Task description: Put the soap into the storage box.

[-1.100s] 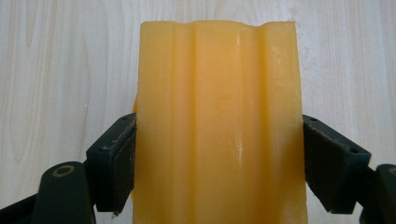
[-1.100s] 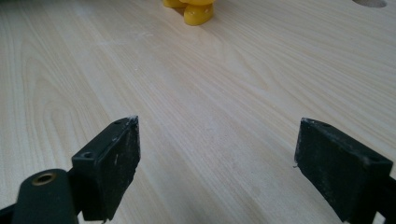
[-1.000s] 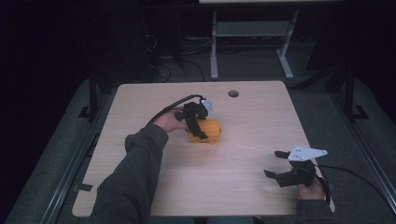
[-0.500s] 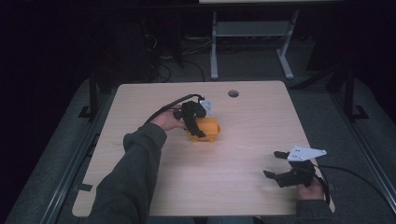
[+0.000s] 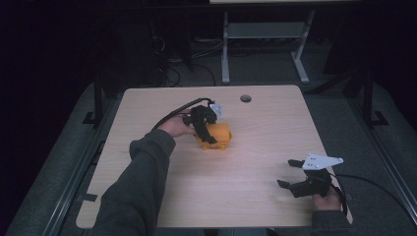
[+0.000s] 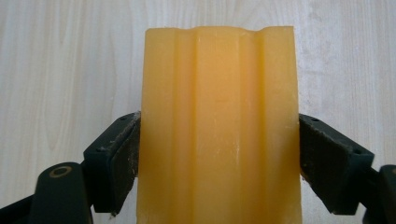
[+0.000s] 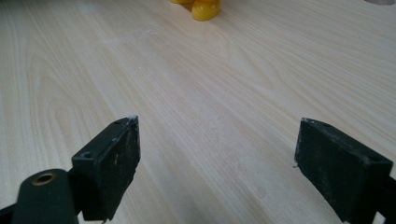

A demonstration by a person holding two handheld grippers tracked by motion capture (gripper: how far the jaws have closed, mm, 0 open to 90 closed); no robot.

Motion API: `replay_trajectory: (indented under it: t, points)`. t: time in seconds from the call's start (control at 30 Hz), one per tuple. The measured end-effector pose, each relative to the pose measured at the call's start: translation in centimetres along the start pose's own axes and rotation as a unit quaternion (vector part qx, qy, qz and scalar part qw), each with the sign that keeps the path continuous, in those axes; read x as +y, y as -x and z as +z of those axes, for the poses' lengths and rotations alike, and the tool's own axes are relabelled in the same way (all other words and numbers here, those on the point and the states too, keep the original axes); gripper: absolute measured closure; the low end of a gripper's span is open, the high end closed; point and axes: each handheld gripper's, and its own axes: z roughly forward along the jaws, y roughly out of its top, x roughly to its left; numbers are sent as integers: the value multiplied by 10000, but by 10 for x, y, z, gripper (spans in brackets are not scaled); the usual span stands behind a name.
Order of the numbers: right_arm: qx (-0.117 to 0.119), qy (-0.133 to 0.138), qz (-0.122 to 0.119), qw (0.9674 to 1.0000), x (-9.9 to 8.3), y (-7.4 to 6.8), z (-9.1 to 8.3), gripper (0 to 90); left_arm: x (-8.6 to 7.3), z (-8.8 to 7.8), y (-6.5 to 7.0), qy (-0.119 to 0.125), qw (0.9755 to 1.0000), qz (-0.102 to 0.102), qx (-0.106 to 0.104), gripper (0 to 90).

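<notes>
Over on the left, a grey sleeve point(image 5: 140, 182) runs up across the table point(image 5: 147, 108) toward the yellow block point(image 5: 216, 136), and the left gripper point(image 5: 209, 129) sits right on that block. In the left gripper view the two black pads point(image 6: 122, 161) press flat against the block's two sides, so the gripper is clamped on it, with the block point(image 6: 218, 126) rising tall between the jaws. Its long axis runs straight away from the gripper, and shallow grooves run lengthwise down its face to a scalloped far end. In the high view the block lies on the tabletop, a little left of the table's middle and nearer the far edge than the near one.

Left of the block there is bare wood out to the table's left edge. Beyond the block, a small round cable hole point(image 5: 245, 98) sits near the far edge. Right of the block the wood is open.

Far right of the block, by the table's near right corner, the right gripper point(image 5: 294, 179) hovers low, jaws spread wide with nothing between them. Its own view looks along bare wood to the block point(image 7: 201, 8), well apart at the top edge.
</notes>
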Motion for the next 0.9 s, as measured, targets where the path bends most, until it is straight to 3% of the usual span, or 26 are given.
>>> replay_trajectory:
  t: [0.4,0.9]
  points:
    - [-9,-34,29,10000,-1,1,0,135,0,-14,3,88,9999,0,114,206]
    - [-21,-27,46,10000,-2,1,0,135,-5,-28,6,137,9996,-185,138,198]
